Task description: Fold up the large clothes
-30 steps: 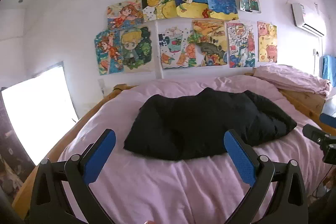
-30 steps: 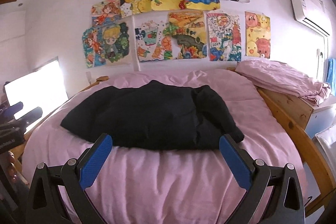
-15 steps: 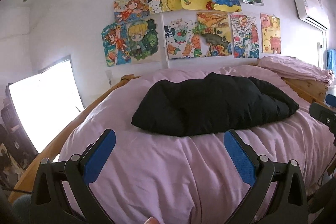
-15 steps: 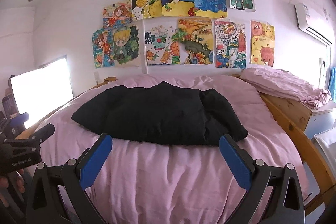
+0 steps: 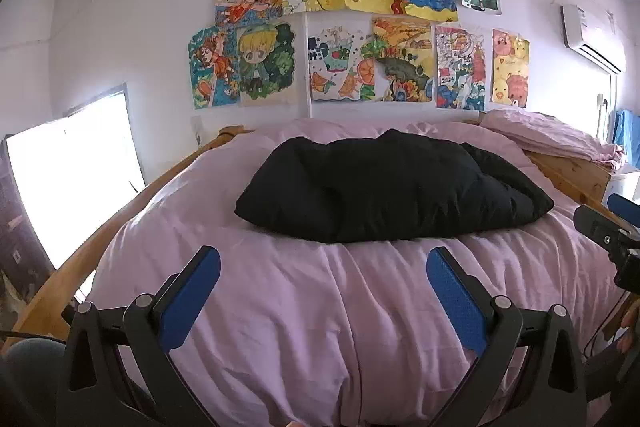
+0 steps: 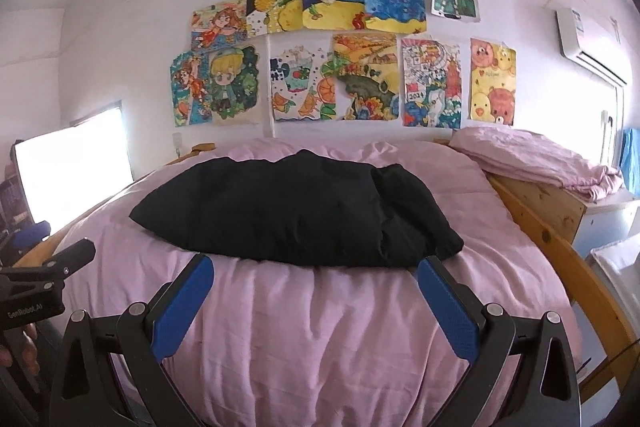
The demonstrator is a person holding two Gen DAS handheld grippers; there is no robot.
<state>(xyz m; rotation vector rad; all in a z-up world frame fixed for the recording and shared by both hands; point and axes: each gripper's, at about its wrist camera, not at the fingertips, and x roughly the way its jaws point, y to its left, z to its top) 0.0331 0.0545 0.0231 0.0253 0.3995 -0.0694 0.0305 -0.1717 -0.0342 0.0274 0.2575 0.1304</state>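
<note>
Soft daylight enters from the overexposed window (image 5: 72, 187) at left. Strong fisheye curvature and dark vignetting mark all corners; focus is sharp.

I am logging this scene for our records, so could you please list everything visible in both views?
black garment: one, black, lying on the bed's middle
duvet: one, pink, covering the bed
bed frame: one, wooden, around the duvet
folded bedding: one pile, pink, on the cabinet right of the bed
drawings: about eleven, multicoloured, on the wall
air conditioner: one, white, high right
window: one, bright, left
left gripper: open, blue pads
right gripper: open, blue pads
</note>
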